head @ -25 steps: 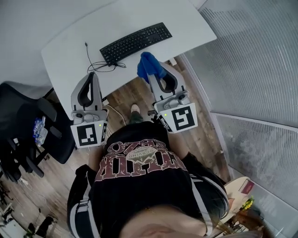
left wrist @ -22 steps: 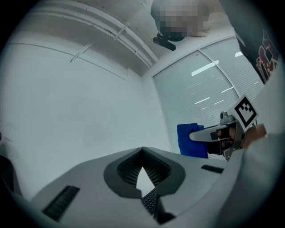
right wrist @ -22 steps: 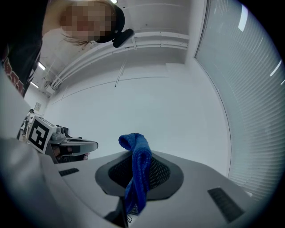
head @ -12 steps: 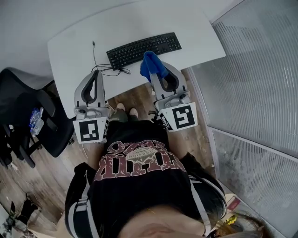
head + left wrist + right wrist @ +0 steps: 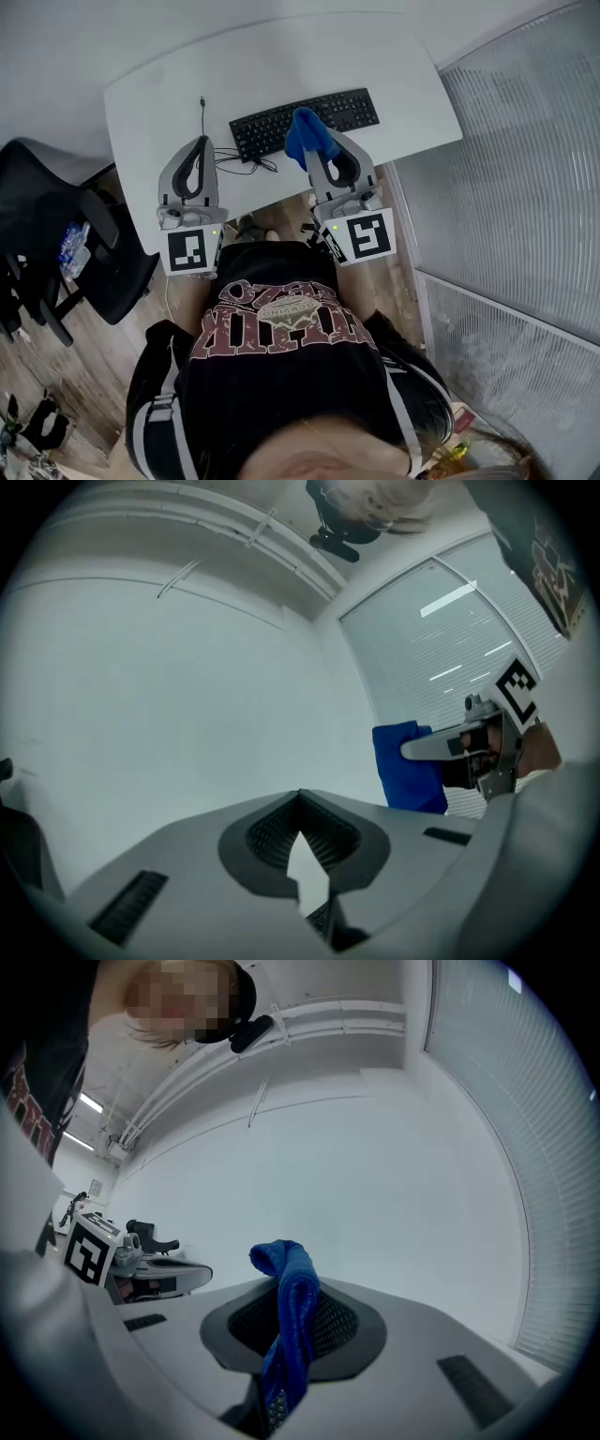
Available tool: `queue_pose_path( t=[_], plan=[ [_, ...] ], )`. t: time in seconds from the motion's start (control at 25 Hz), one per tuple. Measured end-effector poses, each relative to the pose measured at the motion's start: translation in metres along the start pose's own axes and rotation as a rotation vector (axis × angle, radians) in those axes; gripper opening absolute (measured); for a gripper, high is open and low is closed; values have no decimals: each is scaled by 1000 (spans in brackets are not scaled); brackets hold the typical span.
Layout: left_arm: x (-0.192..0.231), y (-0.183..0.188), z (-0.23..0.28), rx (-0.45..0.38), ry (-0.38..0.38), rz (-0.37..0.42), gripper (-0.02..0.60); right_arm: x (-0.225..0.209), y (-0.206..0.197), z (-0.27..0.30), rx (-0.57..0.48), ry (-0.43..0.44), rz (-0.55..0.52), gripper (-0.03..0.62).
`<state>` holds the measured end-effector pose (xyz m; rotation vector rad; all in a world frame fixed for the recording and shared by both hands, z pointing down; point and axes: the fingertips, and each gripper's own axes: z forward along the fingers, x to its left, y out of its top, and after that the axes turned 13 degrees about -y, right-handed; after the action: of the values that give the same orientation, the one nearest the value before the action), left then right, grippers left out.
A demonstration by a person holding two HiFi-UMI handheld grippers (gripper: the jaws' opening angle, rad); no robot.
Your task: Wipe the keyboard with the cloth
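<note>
- The right tool (image 5: 311, 148) was clamped on a bunched blue cloth (image 5: 302, 131), most of which stuck out past the tips in a thick fold.
- The cloth hung at the near edge of the keyboard (image 5: 305, 122), about mid-length. No view showed whether it touched the keys.
- The left tool (image 5: 301, 808) was closed to its tips with nothing in it, near the keyboard's left end and short of its near edge.
- Risk: the grip looked narrow for so loose a wad. Dragging it across the keys could probably pull the cloth out of the tool or let it roll over instead of wiping.
- Risk: nothing held the keyboard. A firm sideways stroke would likely slide or turn it on the bench (image 5: 150, 103), possibly toward the bench edge nearest its right end.
- Risk: the cable (image 5: 214, 155) lay looped just off the keyboard's left end. A stroke running that far could snag it and tug the keyboard.
- Risk: if the tool came down too low, its hard tips rather than the cloth might press or catch the keys.
- Steadying the keyboard's left end with the idle left tool would probably cut most of this.
</note>
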<state>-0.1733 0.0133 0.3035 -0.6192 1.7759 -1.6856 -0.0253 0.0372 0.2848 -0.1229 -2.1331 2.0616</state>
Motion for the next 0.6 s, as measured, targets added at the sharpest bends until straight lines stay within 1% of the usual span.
queue_pose_path(
  t=[0.16, 0.4, 0.52, 0.6],
  plan=[
    [18, -30, 14, 46, -16, -36, 28, 1, -7, 21, 18, -15, -15, 64],
    [43, -65, 37, 108, -64, -55, 28, 3, -27, 55, 74, -39, -29, 64],
    [50, -84, 43, 150, -97, -61, 28, 5, -40, 67, 111, -48, -43, 64],
    [49, -101, 45, 186, -119, -84, 28, 6, -50, 72, 144, -56, -54, 64]
  ],
)
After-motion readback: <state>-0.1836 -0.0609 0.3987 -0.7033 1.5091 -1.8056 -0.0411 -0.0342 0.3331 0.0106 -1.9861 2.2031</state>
